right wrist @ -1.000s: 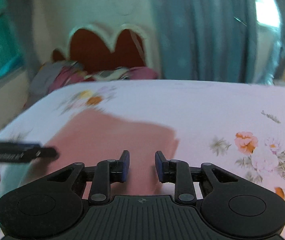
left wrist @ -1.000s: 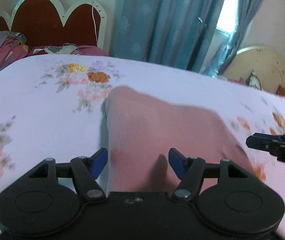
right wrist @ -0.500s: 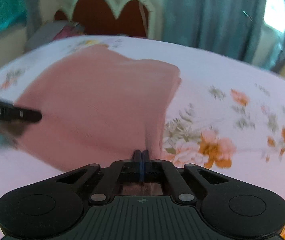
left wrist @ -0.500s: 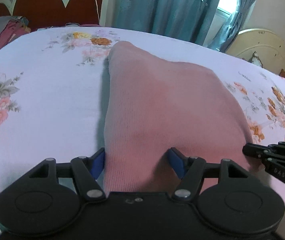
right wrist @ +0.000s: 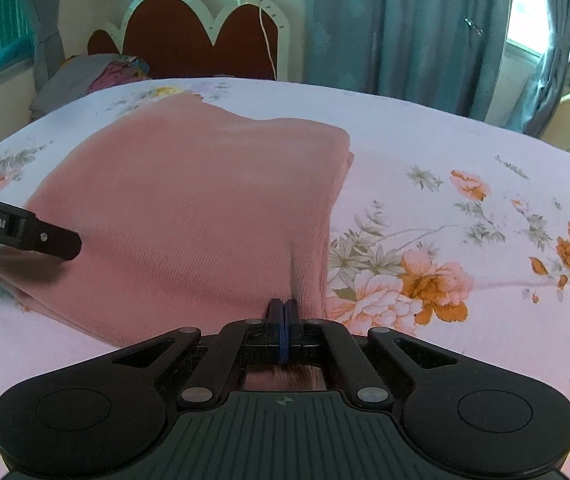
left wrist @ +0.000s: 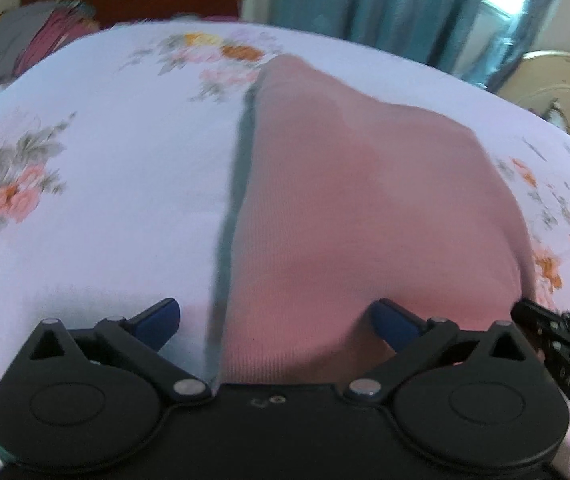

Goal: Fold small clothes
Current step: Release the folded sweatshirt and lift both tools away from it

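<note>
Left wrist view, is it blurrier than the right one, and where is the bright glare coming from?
Left wrist view: yes, the pink garment and the floral bedsheet are smeared by motion blur, edges bent by the fisheye. Right wrist view: sharp, the knit ribs show, and the right tongs are crisp. Glare: the window between the curtains is blown out in both views.

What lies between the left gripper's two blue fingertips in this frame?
In the left wrist view, the near left edge of the pink garment lies between the opening left gripper fingertips, over the floral bedsheet; neither pad touches it.
</note>
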Available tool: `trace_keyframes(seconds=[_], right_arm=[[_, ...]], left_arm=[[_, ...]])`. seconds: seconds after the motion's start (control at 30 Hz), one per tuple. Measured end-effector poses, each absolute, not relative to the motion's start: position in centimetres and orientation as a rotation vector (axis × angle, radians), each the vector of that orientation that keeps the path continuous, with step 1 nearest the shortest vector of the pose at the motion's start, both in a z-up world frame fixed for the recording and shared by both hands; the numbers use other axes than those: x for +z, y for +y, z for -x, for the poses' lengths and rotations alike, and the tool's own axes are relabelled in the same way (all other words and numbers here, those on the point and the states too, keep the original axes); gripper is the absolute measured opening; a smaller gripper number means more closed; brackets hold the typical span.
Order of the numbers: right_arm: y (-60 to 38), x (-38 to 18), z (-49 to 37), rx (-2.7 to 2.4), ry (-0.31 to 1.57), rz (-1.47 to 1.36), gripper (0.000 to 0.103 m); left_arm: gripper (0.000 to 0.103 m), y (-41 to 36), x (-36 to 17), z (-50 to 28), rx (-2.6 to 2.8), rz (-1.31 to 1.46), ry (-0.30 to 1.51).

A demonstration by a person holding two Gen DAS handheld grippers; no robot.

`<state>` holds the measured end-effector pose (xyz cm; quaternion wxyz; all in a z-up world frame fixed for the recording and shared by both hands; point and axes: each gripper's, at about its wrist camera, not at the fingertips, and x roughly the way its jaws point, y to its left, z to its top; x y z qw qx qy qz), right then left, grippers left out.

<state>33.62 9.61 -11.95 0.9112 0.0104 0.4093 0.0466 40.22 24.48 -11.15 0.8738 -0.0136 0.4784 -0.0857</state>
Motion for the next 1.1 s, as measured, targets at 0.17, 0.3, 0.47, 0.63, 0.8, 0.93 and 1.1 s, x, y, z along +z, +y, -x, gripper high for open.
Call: trace_keyframes(seconds=[0.17,0.3,0.47,0.63,0.8,0.93,1.1], right_arm=[[9.5,-11.9,-33.5,0.098,0.843,-0.035,0.0],[9.6,-11.1,-33.5,0.116,0.859,-0.027,0.0],[9.1,-8.3,-33.7,0.113,0.776,-0.052,0.0],[8.8,-8.2,-37.3,0.087,0.78,-0.035,0.0],[8.4,-8.9,-41.3,0.065,0.814,-0.058,0.0],[8.5,-10.9,-42.4,0.05,0.848,-0.028,0.0],[8.0,-11.0,-42.0,0.048,0.835,-0.042,0.0]], left_arm=[[0.103,24.7,-10.5,-40.2,-0.092,0.027,1.048],[0.103,23.5,-9.8,-38.8,-0.066,-0.119,0.994],[0.1,22.5,-9.0,-37.9,-0.036,-0.184,0.922],[0.099,21.2,-6.9,-39.5,-0.017,-0.204,0.832],[0.101,19.9,-6.8,-43.4,-0.02,-0.226,0.8],[0.103,19.9,-8.9,-45.7,-0.052,-0.204,0.851],[0.102,20.6,-9.2,-45.9,-0.066,-0.155,0.861]])
